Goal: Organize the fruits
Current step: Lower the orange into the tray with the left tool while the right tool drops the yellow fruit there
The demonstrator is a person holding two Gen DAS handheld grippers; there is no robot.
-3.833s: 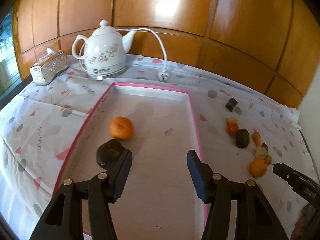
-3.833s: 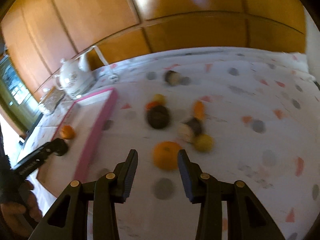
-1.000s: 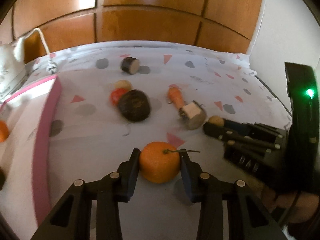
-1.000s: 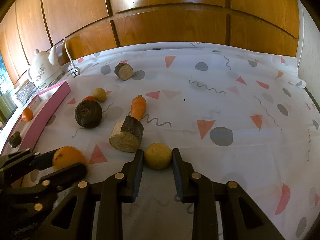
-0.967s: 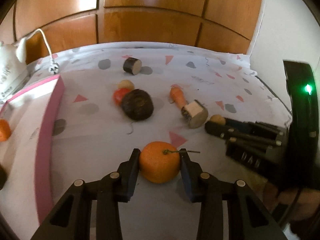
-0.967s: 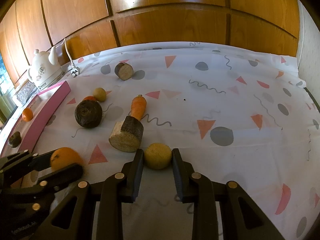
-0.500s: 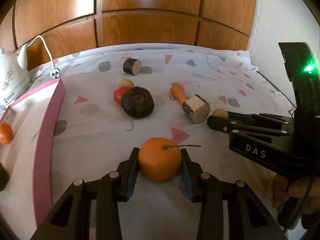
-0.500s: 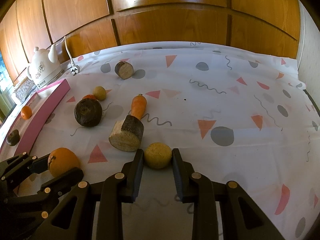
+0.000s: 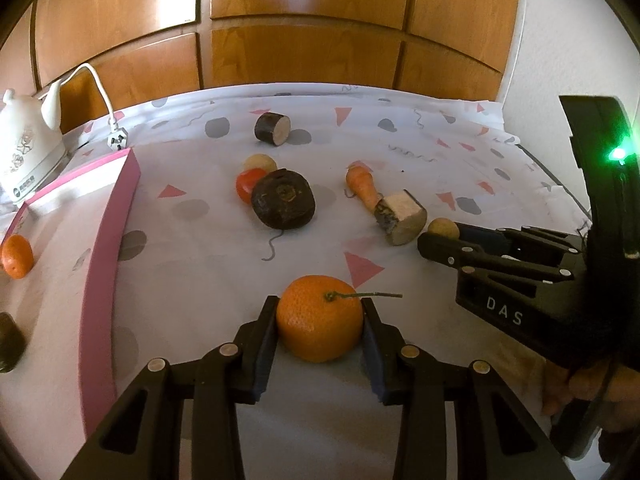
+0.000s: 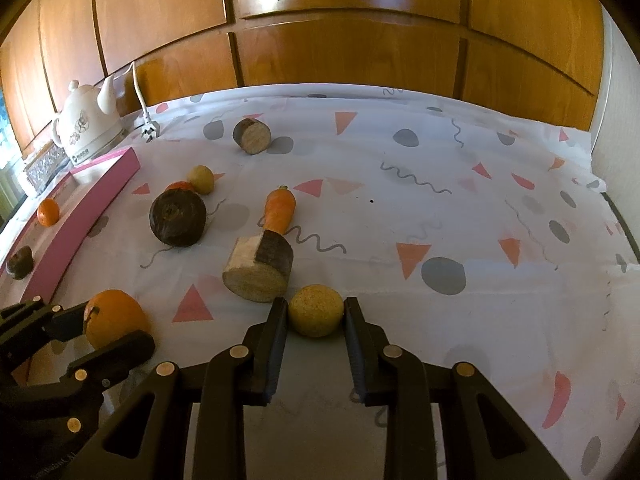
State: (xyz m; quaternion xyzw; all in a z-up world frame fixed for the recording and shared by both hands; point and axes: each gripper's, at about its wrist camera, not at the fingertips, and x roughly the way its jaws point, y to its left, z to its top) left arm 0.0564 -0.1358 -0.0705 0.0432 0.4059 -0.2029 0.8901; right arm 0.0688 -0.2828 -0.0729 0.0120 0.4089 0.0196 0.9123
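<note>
Orange and dimpled, the mandarin (image 9: 320,328) sits pinched between the pads of the left gripper (image 9: 320,330), its thin green stalk (image 9: 366,295) lying over the right-hand pad. Both pads press on its sides, and it rests low over the patterned tablecloth (image 9: 200,280). In the right wrist view the same fruit (image 10: 114,318) shows at the lower left, held in those black fingers.

The right gripper (image 10: 316,318) is closed on a small yellow fruit (image 10: 316,316), a rough-skinned ball gripped on both sides just above the cloth. In the left view its black frame (image 9: 500,264) reaches in from the right, with a green light (image 9: 616,155) on its housing and part of a hand (image 9: 592,396) below it.

Just ahead and to the left of the right gripper's tips lies a cut wooden-looking log piece (image 10: 258,270), and touching its far end a carrot (image 10: 279,210) points away. Further left sits a dark round beet (image 10: 178,218), with a red tomato (image 9: 247,186) and another small yellow fruit (image 10: 201,179) just behind it. Well beyond lies a smaller cut log (image 10: 252,136).

Left of the left gripper stands a pink-rimmed tray (image 9: 108,248) holding a second mandarin (image 9: 17,257) and a dark lump (image 9: 10,342). Past the tray's far end are a white kettle (image 10: 86,132), its plug (image 9: 117,141) and wooden wall panels (image 10: 340,52).
</note>
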